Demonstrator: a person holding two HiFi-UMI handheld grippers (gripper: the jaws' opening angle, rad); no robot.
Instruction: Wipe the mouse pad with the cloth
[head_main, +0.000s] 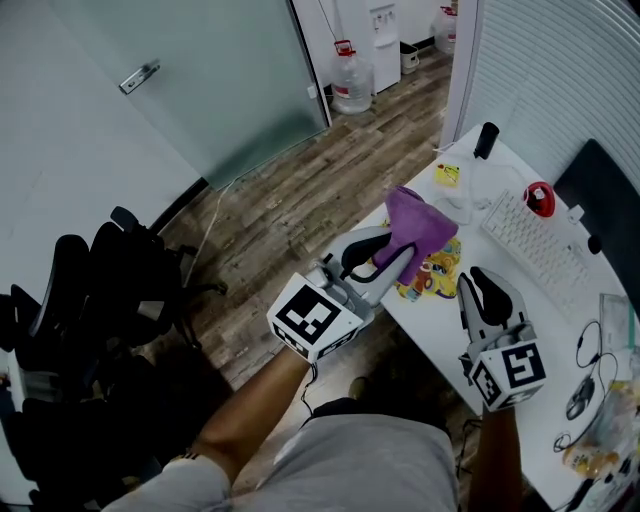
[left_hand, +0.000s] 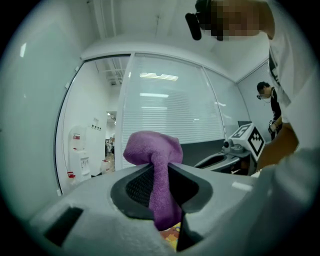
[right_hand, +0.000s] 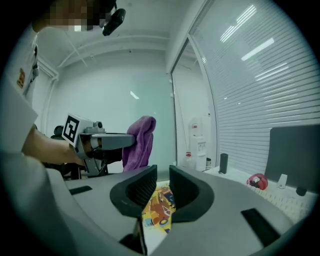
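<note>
My left gripper is shut on a purple cloth, which bunches above its fingers and hangs over the table's left edge. In the left gripper view the cloth fills the gap between the jaws. Just beneath it a colourful mouse pad lies on the white table. My right gripper hovers by the pad's right edge. Its jaws stand nearly together with nothing gripped, and the pad shows through the slit. The right gripper view also shows the cloth in the left gripper.
A white keyboard, a red mouse, a black cylinder and a dark monitor stand further back on the table. Cables lie at its right. A black office chair stands on the wooden floor at left.
</note>
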